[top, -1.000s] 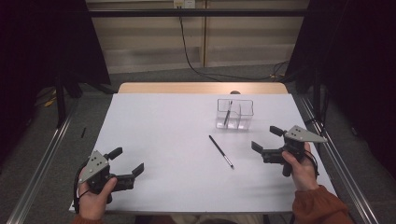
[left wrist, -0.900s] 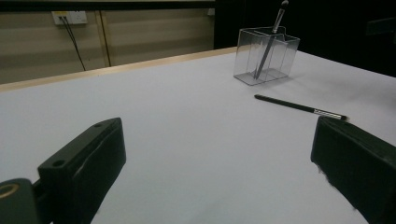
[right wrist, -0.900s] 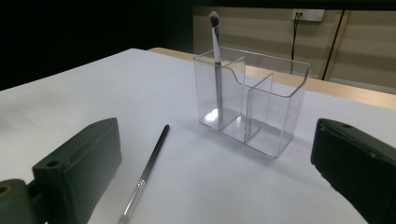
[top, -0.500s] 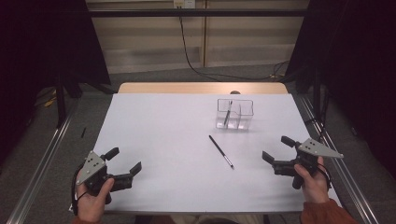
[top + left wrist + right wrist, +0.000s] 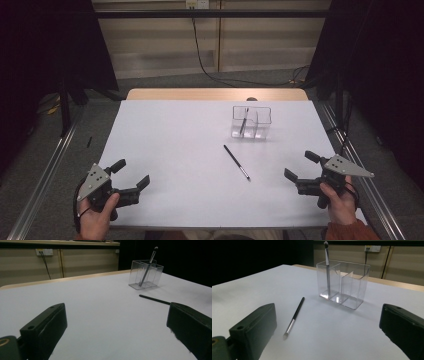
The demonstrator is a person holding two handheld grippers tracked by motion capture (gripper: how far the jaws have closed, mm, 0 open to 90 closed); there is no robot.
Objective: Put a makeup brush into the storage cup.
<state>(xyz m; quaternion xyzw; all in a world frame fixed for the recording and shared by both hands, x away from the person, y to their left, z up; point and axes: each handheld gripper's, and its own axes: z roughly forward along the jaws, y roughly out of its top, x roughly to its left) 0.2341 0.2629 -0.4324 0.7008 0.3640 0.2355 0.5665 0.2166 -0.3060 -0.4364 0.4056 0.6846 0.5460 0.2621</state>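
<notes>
Both grippers are spread wide and hold nothing: the right gripper sits near the desk's right front corner, the left gripper near its left front corner. The loose brush lies flat mid-desk, right of centre, well apart from both. Being thin and round, it would probably roll or slip away if a jaw nudged it before closing. Counted: 2 brushes, 1 lying loose and 1 standing brush in the clear holder near the far edge; 1 holder; 2 grippers.
</notes>
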